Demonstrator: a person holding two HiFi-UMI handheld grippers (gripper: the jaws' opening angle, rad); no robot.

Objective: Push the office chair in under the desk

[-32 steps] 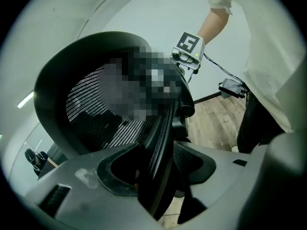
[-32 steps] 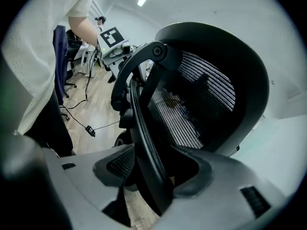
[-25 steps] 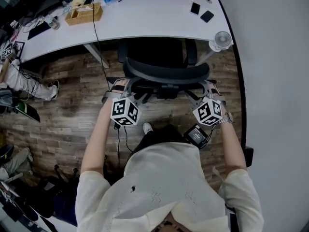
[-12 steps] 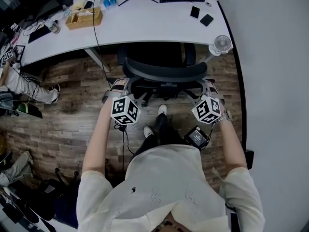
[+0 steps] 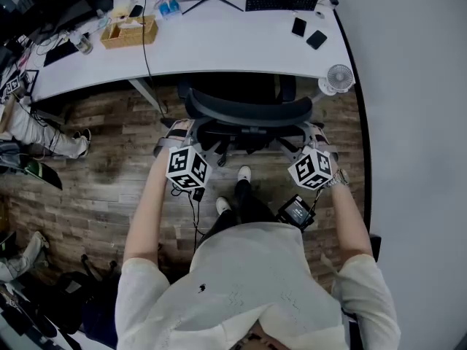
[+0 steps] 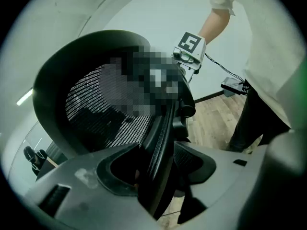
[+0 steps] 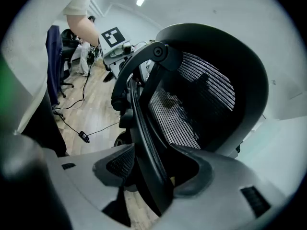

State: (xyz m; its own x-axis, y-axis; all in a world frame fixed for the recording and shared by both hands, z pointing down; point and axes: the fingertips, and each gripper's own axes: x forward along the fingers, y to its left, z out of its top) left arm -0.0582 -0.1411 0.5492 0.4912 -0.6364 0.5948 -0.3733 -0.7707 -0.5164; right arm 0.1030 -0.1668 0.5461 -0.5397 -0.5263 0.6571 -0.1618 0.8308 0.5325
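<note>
The black mesh office chair (image 5: 248, 112) stands at the white desk (image 5: 219, 39), its seat partly under the desk top and its backrest toward me. My left gripper (image 5: 177, 131) is shut on the left rim of the backrest (image 6: 160, 128). My right gripper (image 5: 315, 131) is shut on the right rim (image 7: 144, 123). In the left gripper view the rim runs between the jaws of the left gripper (image 6: 156, 169). The right gripper view shows the same for the right gripper (image 7: 151, 171). The chair's base is hidden.
On the desk are a small white fan (image 5: 337, 77), a wooden box (image 5: 129, 30), two phones (image 5: 306, 32) and a keyboard (image 5: 277, 2). A cable (image 5: 148, 57) hangs beside the desk leg (image 5: 149, 93). A black device (image 5: 295, 211) lies by my feet. A wall (image 5: 416, 122) runs along the right.
The chair has rolled a little further toward the desk with both grippers on its back. The person's feet have stepped forward behind it.
</note>
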